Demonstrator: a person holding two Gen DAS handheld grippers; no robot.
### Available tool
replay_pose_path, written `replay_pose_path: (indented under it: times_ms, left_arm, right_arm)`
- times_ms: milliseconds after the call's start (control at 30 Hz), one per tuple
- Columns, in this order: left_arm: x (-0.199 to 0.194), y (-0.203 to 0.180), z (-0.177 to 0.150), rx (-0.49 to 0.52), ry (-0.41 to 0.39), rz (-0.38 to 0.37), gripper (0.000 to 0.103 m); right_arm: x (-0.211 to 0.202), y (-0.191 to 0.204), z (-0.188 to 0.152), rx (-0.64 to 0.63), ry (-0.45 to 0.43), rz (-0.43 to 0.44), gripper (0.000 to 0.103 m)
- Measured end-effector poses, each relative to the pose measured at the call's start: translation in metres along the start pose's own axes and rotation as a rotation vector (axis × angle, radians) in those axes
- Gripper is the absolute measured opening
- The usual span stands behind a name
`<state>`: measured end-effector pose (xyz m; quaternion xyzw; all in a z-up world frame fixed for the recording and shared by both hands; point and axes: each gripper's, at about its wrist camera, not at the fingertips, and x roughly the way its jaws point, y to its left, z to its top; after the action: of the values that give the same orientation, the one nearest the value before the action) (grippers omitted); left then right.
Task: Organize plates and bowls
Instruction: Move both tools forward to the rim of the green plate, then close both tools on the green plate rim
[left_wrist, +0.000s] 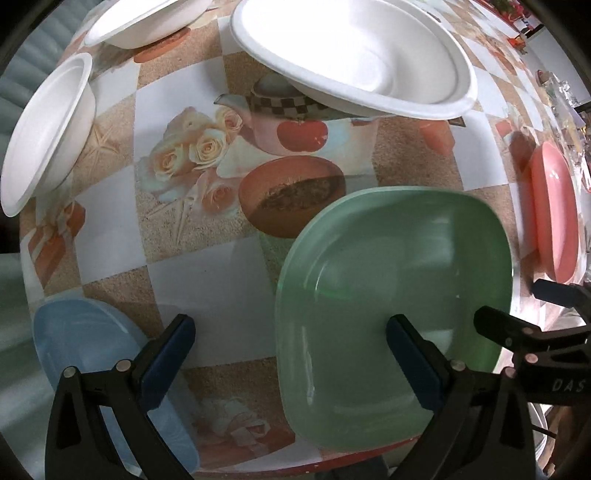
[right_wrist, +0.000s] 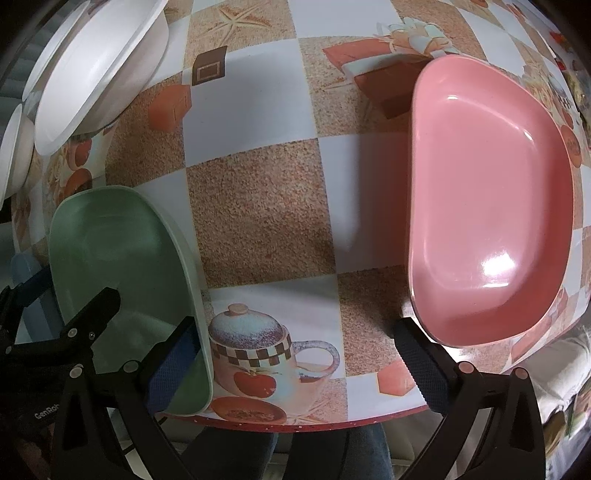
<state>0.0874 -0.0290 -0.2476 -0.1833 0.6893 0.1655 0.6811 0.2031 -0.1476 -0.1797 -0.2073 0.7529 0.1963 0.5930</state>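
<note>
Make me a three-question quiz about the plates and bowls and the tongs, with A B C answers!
1. Where is the green plate?
A. between the blue and pink plates
B. on a bowl
C. on the floor

2. How many white bowls does the left camera show?
A. one
B. three
C. five

3. What are the left tongs doing?
A. gripping a bowl
B. shut tight
C. open, holding nothing

Answers:
1 A: blue plate lies to its left, pink plate to its right.
2 B: one bowl in the middle, another at the left, another at the top.
3 C: its jaws stand apart over the table.
</note>
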Motion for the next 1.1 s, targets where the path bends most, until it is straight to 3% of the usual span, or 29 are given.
replay_pose_path:
  times_ms: [267, 367, 433, 500, 567, 600, 633, 700, 767, 833, 1100]
  left_arm:
    - [-0.018, 0.000, -0.004, -0.001, 0.022, 0.002, 0.103]
    - [-0.027, -0.006, -0.005, -0.012, 0.038, 0.010, 0.102]
    - [-0.028, -0.007, -0.006, 0.000, 0.027, 0.021, 0.097]
    - [-0.035, -0.010, -0.008, 0.018, 0.015, 0.025, 0.091]
    - [-0.038, -0.012, -0.010, 0.034, 0.004, 0.013, 0.080]
    - [-0.038, -0.012, -0.010, 0.034, 0.005, -0.012, 0.070]
    - [-0.040, -0.012, -0.010, 0.032, 0.004, -0.019, 0.058]
    - [-0.042, -0.013, -0.009, 0.047, -0.006, -0.003, 0.042]
    - [-0.042, -0.010, -0.008, 0.036, -0.003, 0.008, 0.036]
    - [-0.041, -0.001, -0.006, 0.002, -0.001, 0.017, 0.023]
    - [-0.037, 0.007, -0.007, 0.024, 0.008, 0.038, 0.019]
  right_arm:
    - [-0.004, 0.002, 0.001, 0.007, 0.000, 0.003, 0.100]
    - [-0.009, 0.012, -0.003, -0.030, -0.021, 0.002, 0.083]
    - [-0.016, 0.024, -0.005, -0.087, -0.041, -0.001, 0.066]
    - [-0.018, 0.032, -0.007, -0.124, -0.051, -0.003, 0.057]
    - [-0.020, 0.037, -0.008, -0.140, -0.058, 0.000, 0.052]
    - [-0.021, 0.038, -0.008, -0.138, -0.059, 0.007, 0.045]
    - [-0.022, 0.039, -0.008, -0.137, -0.060, 0.024, 0.030]
    - [-0.023, 0.043, -0.008, -0.135, -0.042, 0.107, 0.010]
    - [-0.023, 0.046, -0.009, -0.123, -0.037, 0.100, 0.010]
    - [-0.025, 0.047, -0.009, -0.120, -0.037, 0.098, 0.010]
    - [-0.030, 0.051, -0.014, -0.112, -0.021, 0.087, 0.010]
